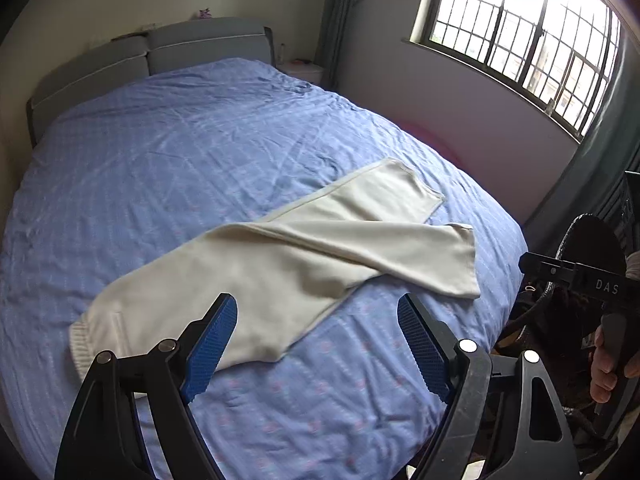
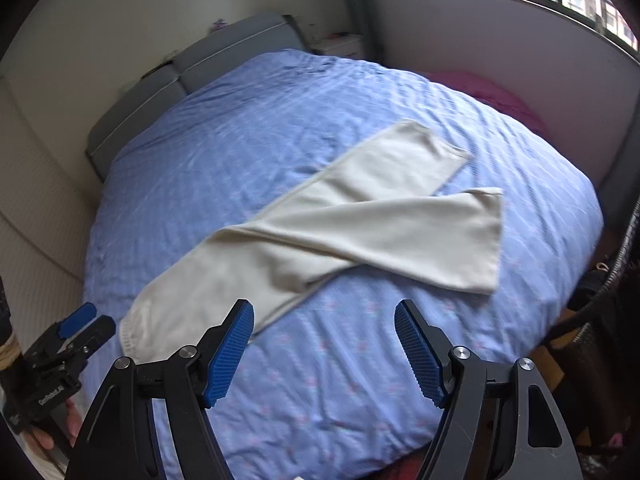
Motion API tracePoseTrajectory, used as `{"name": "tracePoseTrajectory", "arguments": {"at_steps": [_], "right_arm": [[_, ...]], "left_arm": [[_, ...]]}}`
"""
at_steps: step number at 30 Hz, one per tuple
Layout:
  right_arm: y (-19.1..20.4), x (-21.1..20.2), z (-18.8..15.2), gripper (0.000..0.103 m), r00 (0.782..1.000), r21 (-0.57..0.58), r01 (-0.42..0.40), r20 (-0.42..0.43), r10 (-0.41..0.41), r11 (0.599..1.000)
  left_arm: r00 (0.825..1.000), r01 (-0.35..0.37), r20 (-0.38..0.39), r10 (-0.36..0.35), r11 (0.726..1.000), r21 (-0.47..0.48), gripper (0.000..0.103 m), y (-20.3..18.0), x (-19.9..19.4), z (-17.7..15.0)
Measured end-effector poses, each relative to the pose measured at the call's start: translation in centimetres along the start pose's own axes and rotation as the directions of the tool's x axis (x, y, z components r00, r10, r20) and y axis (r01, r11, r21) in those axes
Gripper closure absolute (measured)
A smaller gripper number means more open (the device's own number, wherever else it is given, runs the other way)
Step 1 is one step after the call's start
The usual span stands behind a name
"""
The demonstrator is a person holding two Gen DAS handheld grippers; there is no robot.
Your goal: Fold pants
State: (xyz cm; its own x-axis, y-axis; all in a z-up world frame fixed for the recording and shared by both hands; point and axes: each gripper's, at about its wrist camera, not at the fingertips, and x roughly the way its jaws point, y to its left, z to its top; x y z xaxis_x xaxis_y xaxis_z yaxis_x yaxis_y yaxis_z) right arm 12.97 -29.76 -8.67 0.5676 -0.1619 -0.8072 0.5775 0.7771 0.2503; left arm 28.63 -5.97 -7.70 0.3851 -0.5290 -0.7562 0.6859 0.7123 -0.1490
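Cream soft pants (image 1: 280, 264) lie flat on the wrinkled blue bed (image 1: 160, 160), legs crossed, near its foot edge. Left claw (image 1: 318, 344) and right claw (image 2: 324, 350) hover spread wide, empty.

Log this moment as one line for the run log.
pants: flat on bed, legs crossed | left gripper: open, above bed | right gripper: open, above bed | fold: not started

cream pants (image 2: 320, 236) lie legs crossed on the blue bedspread (image 2: 360, 380), right gripper (image 2: 324, 354) fingers spread above.

Home bedroom: bed (image 1: 160, 152), headboard (image 1: 208, 44), window (image 1: 520, 32).
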Motion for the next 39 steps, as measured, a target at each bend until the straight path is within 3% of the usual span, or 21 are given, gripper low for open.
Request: {"name": "tracePoseTrajectory", "arguments": {"at_steps": [5, 14, 19, 30, 35, 39], "right_arm": [[-6.4, 1.7, 2.6, 0.029, 1.000, -0.008, -0.011, -0.027, 0.011, 1.000], [-18.5, 8.7, 5.8, 0.029, 0.969, 0.076, -0.083, -0.225, 0.098, 0.994], [-22.8, 12.0, 5.3, 0.029, 0.955, 0.147, -0.066, -0.278, 0.105, 0.987], [-27.1, 20.9, 2.3, 0.029, 0.912, 0.318, -0.007, -0.387, 0.137, 0.948], [-27.8, 23.4, 1.0, 0.030, 0.912, 0.388, 0.029, -0.387, 0.134, 0.921], [-27.8, 25.5, -0.1, 0.037, 0.907, 0.434, 0.058, -0.400, 0.134, 0.899]], "left_arm": [[0.999, -0.036, -0.037, 0.035, 0.999, -0.034, 0.021, -4.7, 3.7, 0.6], [0.978, -0.170, -0.149, 0.147, 0.973, -0.159, 0.021, -10.9, 11.4, 1.5], [0.973, -0.159, -0.199, 0.115, 0.962, -0.220, 0.021, -12.6, 15.4, 2.1], [0.935, -0.135, -0.354, 0.020, 0.944, -0.303, 0.026, -12.2, 27.5, 2.0], [0.924, -0.122, -0.382, -0.015, 0.936, -0.330, 0.031, -10.9, 31.1, 2.3], [0.909, -0.117, -0.416, -0.033, 0.937, -0.330, 0.034, -9.8, 34.2, 2.4]]}}
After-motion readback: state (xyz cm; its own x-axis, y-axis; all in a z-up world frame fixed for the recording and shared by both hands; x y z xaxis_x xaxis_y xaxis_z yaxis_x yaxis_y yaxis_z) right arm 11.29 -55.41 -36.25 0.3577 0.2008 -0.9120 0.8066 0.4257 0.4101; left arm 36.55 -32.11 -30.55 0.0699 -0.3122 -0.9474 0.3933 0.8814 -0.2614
